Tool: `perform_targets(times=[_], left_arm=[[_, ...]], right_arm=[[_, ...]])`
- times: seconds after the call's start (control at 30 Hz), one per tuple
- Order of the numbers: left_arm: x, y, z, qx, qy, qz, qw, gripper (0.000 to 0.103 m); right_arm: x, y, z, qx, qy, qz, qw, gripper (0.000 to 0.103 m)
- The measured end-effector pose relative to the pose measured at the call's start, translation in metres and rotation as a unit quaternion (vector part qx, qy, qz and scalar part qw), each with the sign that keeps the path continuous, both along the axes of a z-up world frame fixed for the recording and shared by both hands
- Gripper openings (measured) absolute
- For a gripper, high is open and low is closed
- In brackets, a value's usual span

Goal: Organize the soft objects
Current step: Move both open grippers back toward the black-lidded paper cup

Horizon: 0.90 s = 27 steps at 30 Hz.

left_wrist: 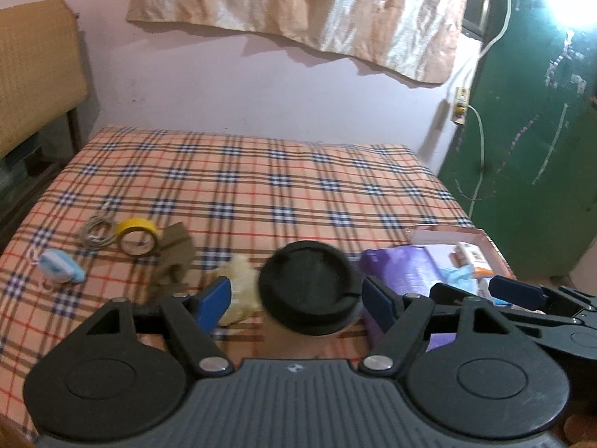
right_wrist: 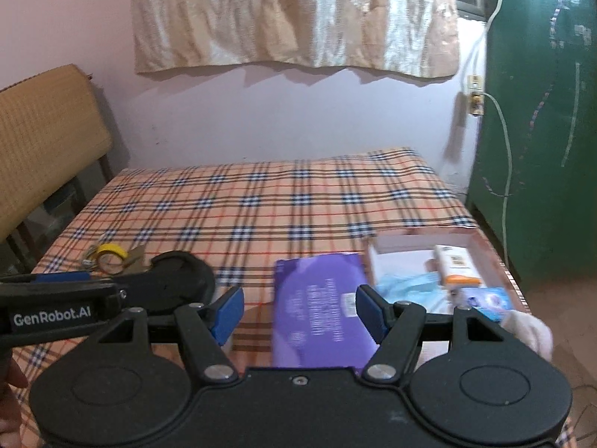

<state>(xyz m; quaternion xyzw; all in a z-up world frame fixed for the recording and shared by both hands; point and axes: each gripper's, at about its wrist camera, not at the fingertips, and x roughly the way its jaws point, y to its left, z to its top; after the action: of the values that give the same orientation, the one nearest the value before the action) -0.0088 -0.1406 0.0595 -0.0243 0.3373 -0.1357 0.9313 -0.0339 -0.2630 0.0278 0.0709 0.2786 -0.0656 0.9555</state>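
On the plaid bed lie a black round pad (left_wrist: 308, 287), a pale yellow soft lump (left_wrist: 238, 291), a brown folded cloth (left_wrist: 173, 257) and a light blue face mask (left_wrist: 59, 270). My left gripper (left_wrist: 296, 304) is open and empty, just in front of the black pad. My right gripper (right_wrist: 296, 311) is open and empty above a purple flat pack (right_wrist: 321, 310). A pink-rimmed open box (right_wrist: 481, 242) at the right holds a blue soft item (right_wrist: 406, 285) and a white and orange packet (right_wrist: 457, 265). The right gripper also shows in the left wrist view (left_wrist: 522, 295).
A yellow tape roll (left_wrist: 136, 237) and a coil of wire (left_wrist: 97, 231) lie at the left of the bed. A white cloth (right_wrist: 530, 330) hangs at the right bed edge. A green door (right_wrist: 541, 130) stands at the right, a woven headboard (right_wrist: 44, 138) at the left.
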Motion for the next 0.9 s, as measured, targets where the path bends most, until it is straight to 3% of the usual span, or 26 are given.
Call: perform_targets(times=[0.63,0.9], left_arm=[[-0.005,0.097,-0.01,-0.014,0.016,0.084,0.9962,0.08],[-0.004,0.139,-0.015,-0.03,0.02,0.127,0.9913,0.083]], right_arm=[[0.041,0.101,-0.013,-0.002,0.015,0.094,0.995,0.08],[0.045,0.138,-0.002,-0.05,-0.02,0.129,0.99,0.079]])
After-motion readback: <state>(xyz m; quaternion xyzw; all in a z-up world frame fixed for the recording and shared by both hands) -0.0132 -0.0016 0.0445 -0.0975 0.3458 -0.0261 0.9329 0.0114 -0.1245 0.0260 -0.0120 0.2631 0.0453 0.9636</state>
